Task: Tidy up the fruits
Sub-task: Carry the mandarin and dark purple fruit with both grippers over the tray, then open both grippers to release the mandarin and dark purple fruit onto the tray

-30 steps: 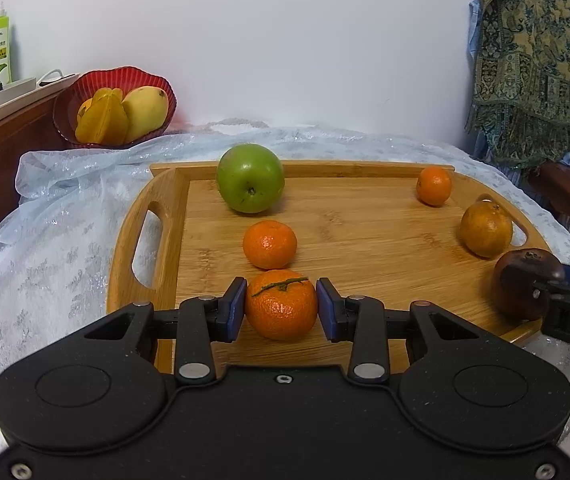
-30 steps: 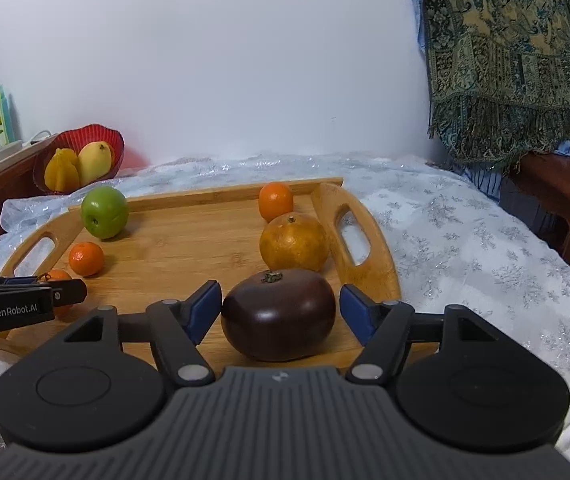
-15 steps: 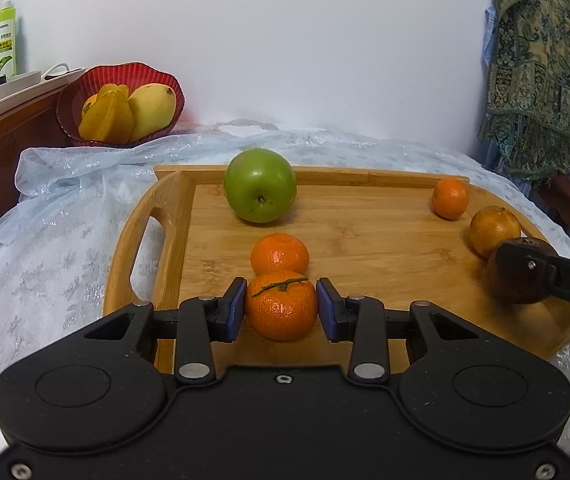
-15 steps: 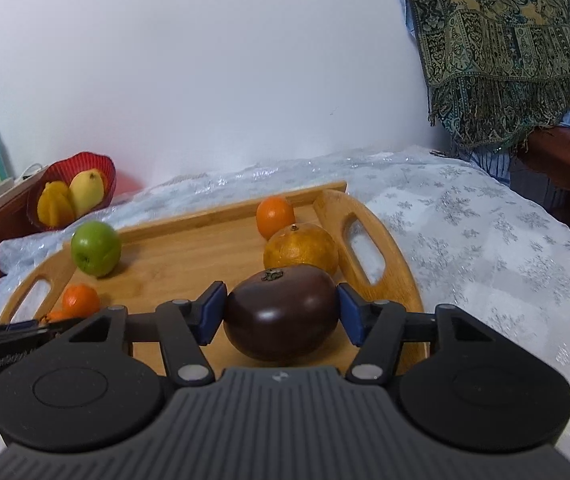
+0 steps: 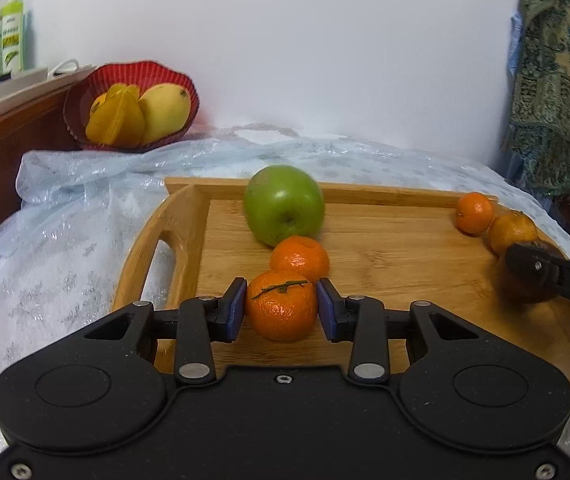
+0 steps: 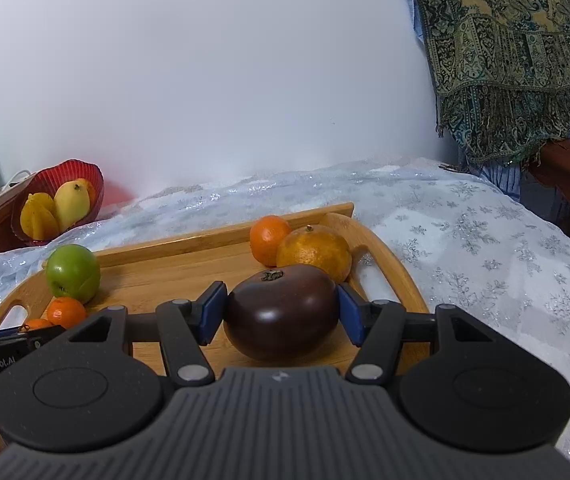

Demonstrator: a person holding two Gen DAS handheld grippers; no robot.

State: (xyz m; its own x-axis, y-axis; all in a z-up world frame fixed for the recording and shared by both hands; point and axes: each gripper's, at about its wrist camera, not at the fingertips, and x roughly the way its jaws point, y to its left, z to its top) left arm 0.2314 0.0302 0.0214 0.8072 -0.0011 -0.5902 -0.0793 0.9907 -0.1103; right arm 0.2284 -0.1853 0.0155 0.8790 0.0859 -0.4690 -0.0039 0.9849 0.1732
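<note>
Bamboo tray (image 5: 385,248) lies on a surface covered with a pale blue cloth (image 6: 485,248) with snowflakes. The left claw (image 5: 281,310) holds a mandarin (image 5: 281,312) with a small green stem; both blue pads press on its sides, at the near part of the tray beside the left handle (image 5: 153,256). Just behind it a second mandarin (image 5: 300,258) sits on the wood, and behind that one stands a green apple (image 5: 284,204), close to the far rim. The right claw (image 6: 281,312) grips a dark fruit (image 6: 281,312), brown-purple and shiny, with a dry calyx on top; its jaws have just been closing and now the pads touch the fruit on both sides. This fruit is at the right end of the tray, near the right handle (image 6: 389,264). Just behind it lies a yellowish orange (image 6: 313,252), and a smaller mandarin (image 6: 268,238) touches that orange on its left side. At the far left, off the tray, a red bowl (image 5: 133,76) on a wooden shelf (image 5: 13,120) holds a mango (image 5: 163,110) and a starfruit (image 5: 119,118). Some bottles (image 5: 9,36) stand behind the bowl. A patterned shawl (image 6: 501,52) hangs at the right by the white wall (image 6: 225,72).
</note>
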